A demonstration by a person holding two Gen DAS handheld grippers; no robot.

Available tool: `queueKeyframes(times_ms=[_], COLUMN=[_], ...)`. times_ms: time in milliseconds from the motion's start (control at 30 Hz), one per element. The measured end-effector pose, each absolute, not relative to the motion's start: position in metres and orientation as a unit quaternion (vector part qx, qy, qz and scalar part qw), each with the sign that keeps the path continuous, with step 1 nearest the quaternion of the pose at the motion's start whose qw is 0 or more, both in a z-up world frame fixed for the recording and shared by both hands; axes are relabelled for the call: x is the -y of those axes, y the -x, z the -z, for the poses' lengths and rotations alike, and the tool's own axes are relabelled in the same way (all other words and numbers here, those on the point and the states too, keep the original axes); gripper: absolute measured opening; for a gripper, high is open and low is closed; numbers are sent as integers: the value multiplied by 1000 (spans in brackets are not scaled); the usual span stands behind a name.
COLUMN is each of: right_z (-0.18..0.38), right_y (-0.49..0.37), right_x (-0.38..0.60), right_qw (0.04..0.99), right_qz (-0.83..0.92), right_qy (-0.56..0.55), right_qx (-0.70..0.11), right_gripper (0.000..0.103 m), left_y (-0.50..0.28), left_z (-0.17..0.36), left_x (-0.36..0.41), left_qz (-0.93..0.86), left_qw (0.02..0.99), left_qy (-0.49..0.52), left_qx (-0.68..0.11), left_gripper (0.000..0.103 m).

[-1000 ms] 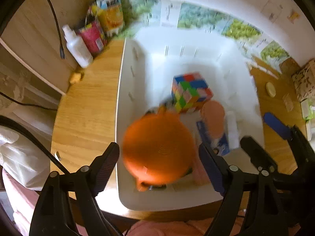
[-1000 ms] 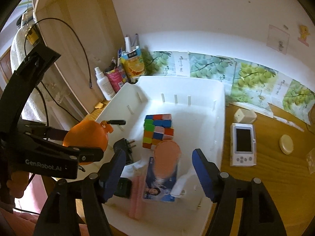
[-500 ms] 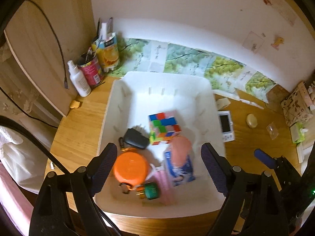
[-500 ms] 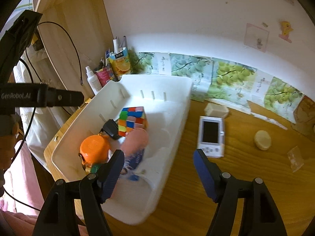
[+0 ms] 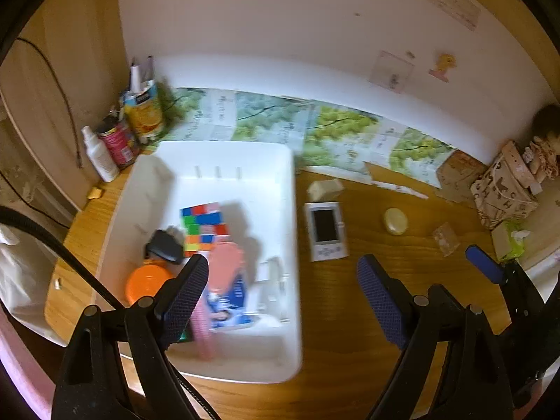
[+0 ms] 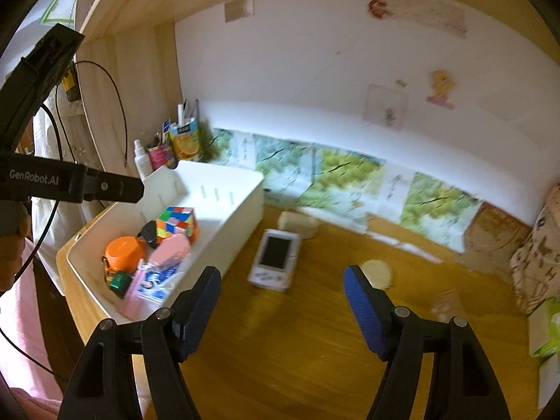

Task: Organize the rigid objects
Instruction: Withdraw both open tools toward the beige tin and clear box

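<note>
- One white bin sat on the bench, and inside it I counted one colour cube, one orange lid-topped container, one black plug-like piece, one pink oval thing over one blue printed card, and one small green object.
- Outside the bin I counted one white handheld device, one pale block and one round cream disc.
- My bench was light wood, backed by a white wall with a strip of grape-leaf prints; bottles and cartons crowded the far left corner.
- My left tongs stood apart and empty above the bin's right rim.
- My right tongs were apart too, holding nothing, with the handheld device just beyond them and the disc beside the right finger.
</note>
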State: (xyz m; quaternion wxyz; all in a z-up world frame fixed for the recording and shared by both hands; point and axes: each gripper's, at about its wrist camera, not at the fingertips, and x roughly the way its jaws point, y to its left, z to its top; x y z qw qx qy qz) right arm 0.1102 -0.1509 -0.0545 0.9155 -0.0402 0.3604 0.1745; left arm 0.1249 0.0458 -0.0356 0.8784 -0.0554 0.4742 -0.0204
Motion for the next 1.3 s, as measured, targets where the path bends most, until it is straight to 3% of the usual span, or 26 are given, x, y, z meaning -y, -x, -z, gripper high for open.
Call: queueKeyframes(times_ms=[700,1300], right_z=[55,123], right_y=[-125,-182], right_x=[272,347], right_qw=[942,913], right_qz=[-131,-53], right_qy=[49,-3], right_qx=[-306,-406], right_gripper=[81,82], left_y=[-171,-252], left_z=[55,135], left_x=[88,154], left_qz=[62,74], left_qw=[878,826], left_qy=[32,-13], left_qx=[-473,-559], left_gripper=[89,89])
